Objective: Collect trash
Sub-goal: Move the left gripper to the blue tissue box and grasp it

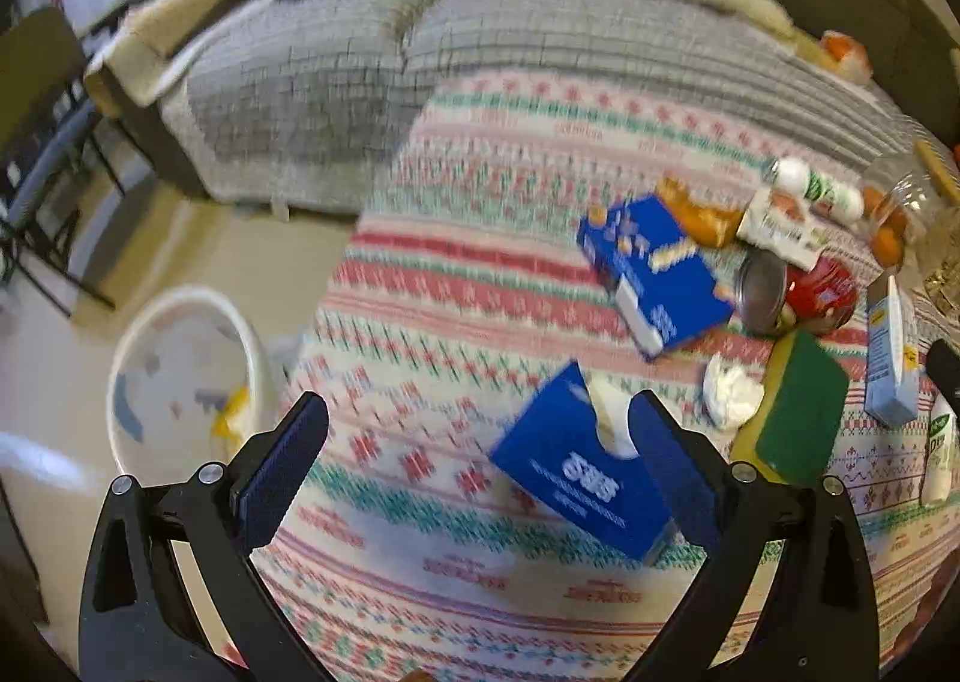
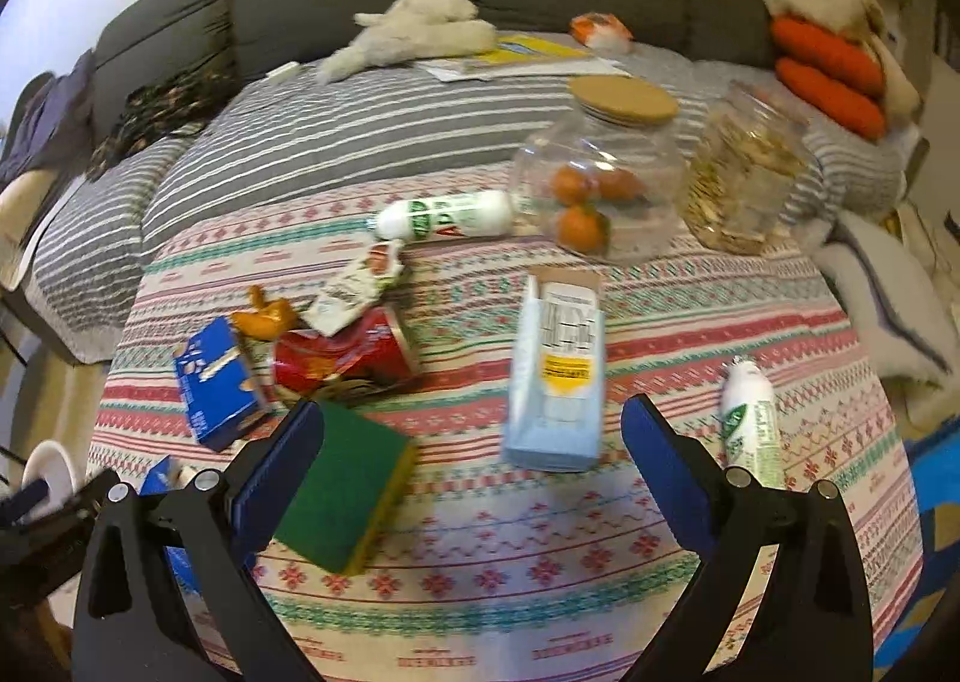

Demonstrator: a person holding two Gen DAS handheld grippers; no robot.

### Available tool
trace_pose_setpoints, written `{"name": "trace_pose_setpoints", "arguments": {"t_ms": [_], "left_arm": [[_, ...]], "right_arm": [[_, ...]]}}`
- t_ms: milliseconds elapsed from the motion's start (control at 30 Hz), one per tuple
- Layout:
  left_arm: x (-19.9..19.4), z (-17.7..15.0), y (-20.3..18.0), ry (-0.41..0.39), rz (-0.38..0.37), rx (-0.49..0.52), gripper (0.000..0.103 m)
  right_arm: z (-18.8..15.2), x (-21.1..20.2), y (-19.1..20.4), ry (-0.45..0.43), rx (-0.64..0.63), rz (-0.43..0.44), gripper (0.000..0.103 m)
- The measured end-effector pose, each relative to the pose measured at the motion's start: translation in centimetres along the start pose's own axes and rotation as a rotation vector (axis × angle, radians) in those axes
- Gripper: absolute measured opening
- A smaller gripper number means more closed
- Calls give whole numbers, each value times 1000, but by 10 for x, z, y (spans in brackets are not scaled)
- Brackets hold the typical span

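Trash lies scattered on a patterned cloth (image 1: 456, 286). In the left wrist view, a blue tissue box (image 1: 576, 472) sits just ahead of my open left gripper (image 1: 480, 424), partly behind its right finger. Farther right are a blue carton (image 1: 654, 268), a red can (image 1: 798, 292), a crumpled tissue (image 1: 729, 391) and a green sponge (image 1: 795, 412). A white bin (image 1: 180, 376) stands on the floor to the left. My right gripper (image 2: 471, 424) hangs open above the cloth, between the green sponge (image 2: 342, 490) and a pale blue box (image 2: 558, 382). The red can (image 2: 348, 352) and blue carton (image 2: 216, 382) lie to the left.
Two clear jars (image 2: 600, 184), one with oranges, one with snacks (image 2: 750, 184), stand at the back. White tubes (image 2: 444, 217) (image 2: 750, 424) lie on the cloth. A grey striped sofa (image 2: 336, 129) with soft toys (image 2: 420, 27) lies behind. A chair (image 1: 42, 190) stands at far left.
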State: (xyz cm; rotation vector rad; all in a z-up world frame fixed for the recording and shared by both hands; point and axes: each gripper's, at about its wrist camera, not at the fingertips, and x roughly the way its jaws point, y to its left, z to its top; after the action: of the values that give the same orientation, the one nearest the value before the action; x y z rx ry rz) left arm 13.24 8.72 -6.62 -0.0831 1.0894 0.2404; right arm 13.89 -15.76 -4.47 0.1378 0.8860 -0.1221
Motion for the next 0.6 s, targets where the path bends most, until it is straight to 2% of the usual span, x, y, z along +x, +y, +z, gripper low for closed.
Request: {"name": "trace_pose_setpoints", "arguments": {"t_ms": [100, 167, 200, 367, 467, 500, 567, 600], "left_arm": [[17, -9, 0, 95, -63, -108, 96], [24, -12, 1, 126, -81, -165, 96], [32, -14, 4, 146, -83, -226, 96], [51, -14, 5, 181, -70, -376, 96], [57, -15, -7, 185, -33, -352, 94], [56, -15, -12, 170, -22, -321, 91], [51, -16, -20, 136, -26, -256, 76], [48, -16, -21, 123, -39, -238, 62]], "right_arm": [[1, 5, -9, 25, 14, 5, 96], [1, 8, -12, 37, 10, 4, 96], [0, 10, -13, 43, 9, 4, 96], [-4, 19, -11, 87, 30, 8, 96], [-4, 23, -7, 98, 51, 14, 96], [-4, 25, -5, 105, 52, 17, 96], [-5, 28, 2, 123, 52, 33, 96], [-6, 29, 5, 128, 49, 39, 96]]}}
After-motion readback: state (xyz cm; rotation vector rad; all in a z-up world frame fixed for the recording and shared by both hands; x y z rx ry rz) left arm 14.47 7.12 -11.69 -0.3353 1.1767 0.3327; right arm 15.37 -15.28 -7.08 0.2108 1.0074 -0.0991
